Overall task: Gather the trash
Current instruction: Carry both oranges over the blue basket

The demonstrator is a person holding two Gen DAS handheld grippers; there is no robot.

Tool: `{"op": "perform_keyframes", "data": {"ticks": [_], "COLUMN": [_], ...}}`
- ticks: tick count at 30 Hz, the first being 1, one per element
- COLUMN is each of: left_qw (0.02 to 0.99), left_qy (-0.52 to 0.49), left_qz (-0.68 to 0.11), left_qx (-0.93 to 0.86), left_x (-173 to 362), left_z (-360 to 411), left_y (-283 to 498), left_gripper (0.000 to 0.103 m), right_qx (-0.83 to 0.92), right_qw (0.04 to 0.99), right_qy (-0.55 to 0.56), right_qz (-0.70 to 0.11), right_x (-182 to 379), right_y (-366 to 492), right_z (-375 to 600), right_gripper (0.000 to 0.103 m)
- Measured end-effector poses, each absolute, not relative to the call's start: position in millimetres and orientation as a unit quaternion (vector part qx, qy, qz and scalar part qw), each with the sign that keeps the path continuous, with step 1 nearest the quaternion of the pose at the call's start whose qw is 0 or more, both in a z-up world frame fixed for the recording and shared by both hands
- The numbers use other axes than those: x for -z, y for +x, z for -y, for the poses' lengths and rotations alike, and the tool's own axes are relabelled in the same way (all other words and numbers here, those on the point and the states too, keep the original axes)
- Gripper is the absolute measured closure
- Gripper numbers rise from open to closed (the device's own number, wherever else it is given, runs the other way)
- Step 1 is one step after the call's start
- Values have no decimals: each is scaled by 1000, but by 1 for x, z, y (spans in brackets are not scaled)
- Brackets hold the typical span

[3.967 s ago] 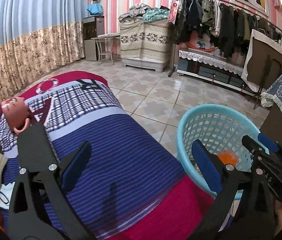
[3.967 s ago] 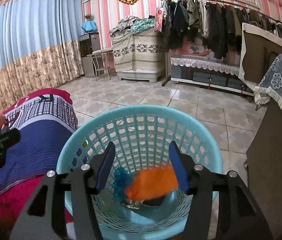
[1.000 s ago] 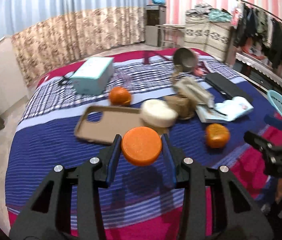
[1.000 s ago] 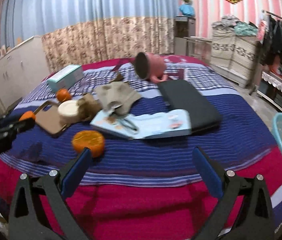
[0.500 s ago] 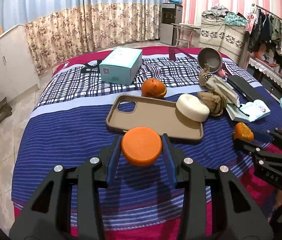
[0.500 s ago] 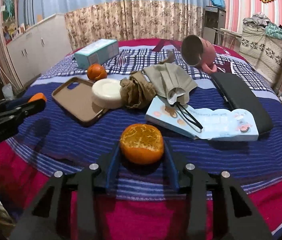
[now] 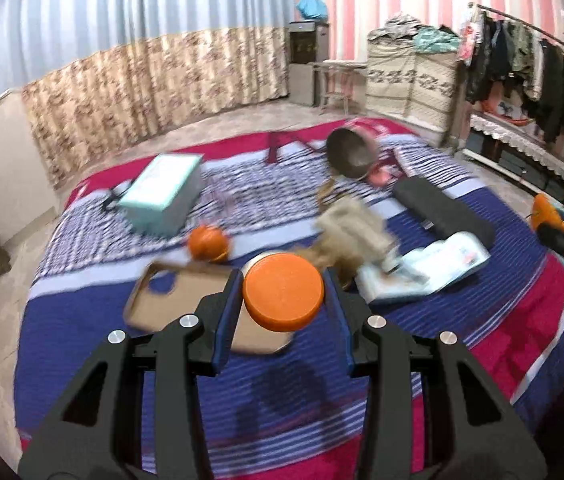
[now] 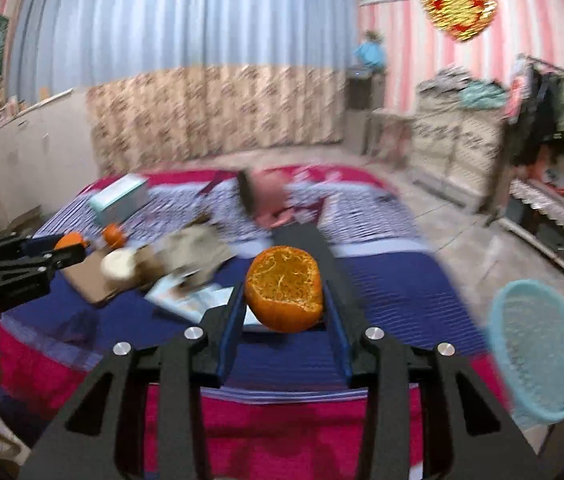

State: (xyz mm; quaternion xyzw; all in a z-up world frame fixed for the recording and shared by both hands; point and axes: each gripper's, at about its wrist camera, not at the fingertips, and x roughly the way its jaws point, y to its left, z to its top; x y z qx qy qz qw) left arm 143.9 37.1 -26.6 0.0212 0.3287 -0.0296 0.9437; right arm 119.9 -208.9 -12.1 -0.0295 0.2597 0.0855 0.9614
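Orange disc (image 7: 283,291) clamped in left gripper (image 7: 283,300), above bedspread (image 7: 94,332) (phone case (image 7: 162,300) below, blurred). Right view: half-peeled orange (image 8: 284,288) pinched in right gripper (image 8: 284,304), off bed; blue basket (image 8: 539,344) lower right.

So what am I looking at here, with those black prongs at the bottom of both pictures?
There is no robot: a person holds a two-finger grasping tool in each hand, and a fisheye camera on each looks along its fingers. The left wrist view shows the left tool clamped on an orange lid. The right wrist view shows the right tool clamped on a half-peeled orange. Beneath lies a bed with a striped cover, holding a teal box, a whole orange, a tan phone case, a pink mug, a black case and a booklet. The blue basket beside the bed probably takes the trash.
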Motion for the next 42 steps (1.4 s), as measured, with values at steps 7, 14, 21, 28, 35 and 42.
{"op": "perform_keyframes", "data": {"ticks": [7,14,21,28,35,42], "left_qw": [941,934,931,923,914,901], "left_qy": [14,28,40,60,77,100], "left_qz": [-326,-320,-300,-296,-302,-316], "left_qx": [96,159,203,236,259,279], "left_x": [15,12,13,30,46,65], "left_z": [41,137,218,288,332,365], "left_y": [173,188,191,199,210,214], "left_gripper": [63,63,63,63,63,63], "right_qx": [10,102,166,198,222,241], "right_qw": [973,971,959,950,944,935], "right_qy": [-21,31,31,38,68,92], "right_qz": [-229,-213,-229,-237,-235,-245], "right_x": [-10,-1,29,45,53,65], "right_y": [128,134,126,125,118,115], "right_z": [318,421,473,510,537,563], "right_gripper": [64,64,64,64,64,64]}}
